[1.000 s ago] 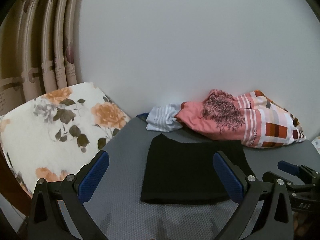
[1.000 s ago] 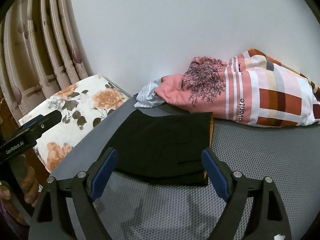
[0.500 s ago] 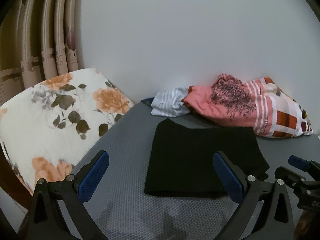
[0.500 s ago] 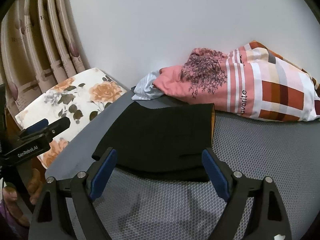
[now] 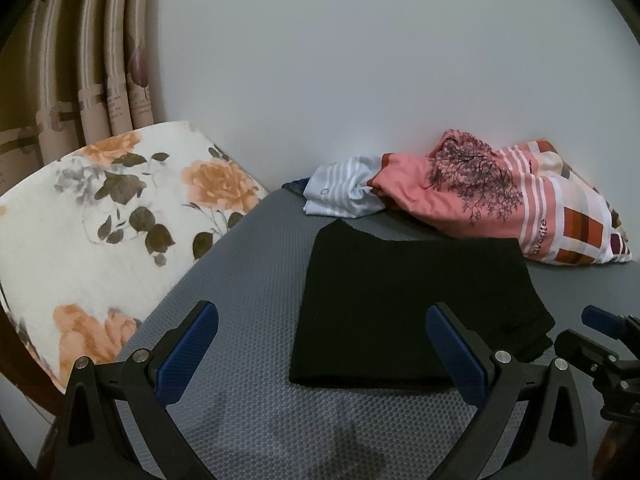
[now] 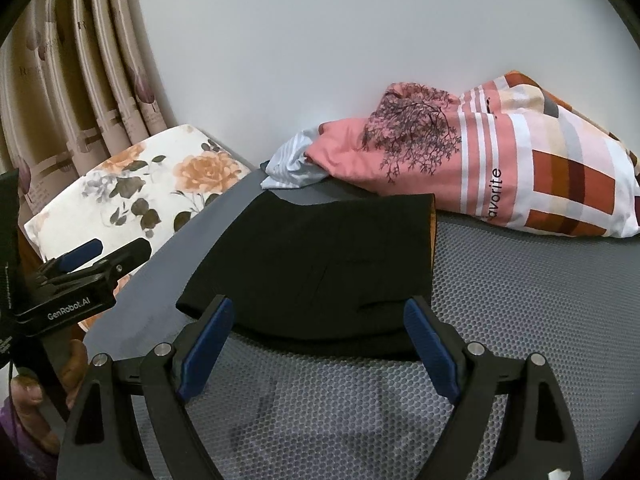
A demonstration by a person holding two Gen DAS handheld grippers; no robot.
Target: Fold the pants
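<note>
Leftmost, a floral cushion (image 5: 120, 216) borders the grey mat (image 5: 248, 288). Centrally the folded black pants (image 5: 404, 304) lie flat on it, near both grippers. Left gripper (image 5: 322, 354) and right gripper (image 6: 318, 354) hover spread wide, empty. Far right, a pink patterned cloth (image 6: 500, 172) lies against the wall.

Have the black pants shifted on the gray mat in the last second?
Cannot tell. The black pants keep the same fold and the same gap to the pink shirt; only the cameras seem to have moved.

Both grippers, left gripper (image 5: 322, 354) and right gripper (image 6: 318, 346), backed off (slightly) from the folded pants (image 5: 404, 308).
</note>
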